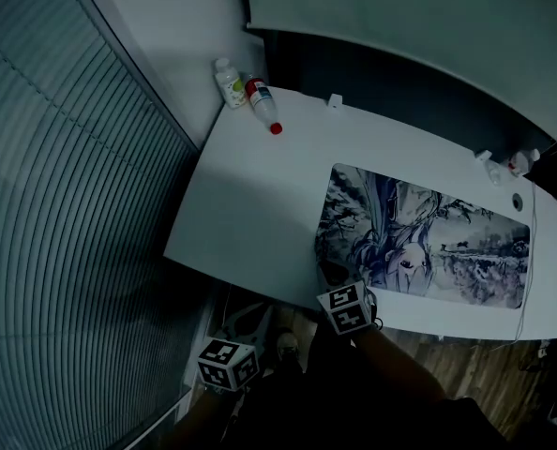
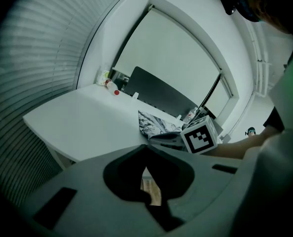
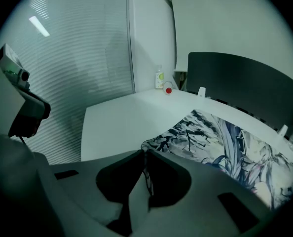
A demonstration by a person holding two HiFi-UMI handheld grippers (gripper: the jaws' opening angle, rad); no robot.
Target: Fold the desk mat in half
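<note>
On table (image 1: 250, 204), one mat (image 1: 447, 242), right gripper (image 3: 145, 153) clamping it, left gripper (image 2: 144, 147) shut

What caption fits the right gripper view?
Right tool pinches a corner of the printed desk mat on the white table.

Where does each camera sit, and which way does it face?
Head view: on the head, steeply down on desk, desk mat; shows left gripper, right gripper, arm.
Left gripper view: off the desk's near edge, facing across toward the bottles; own shut jaws, that arm.
Right gripper view: at the mat's corner, facing along it; jaws shut on it.
Shared: all show mat and bottles.
</note>
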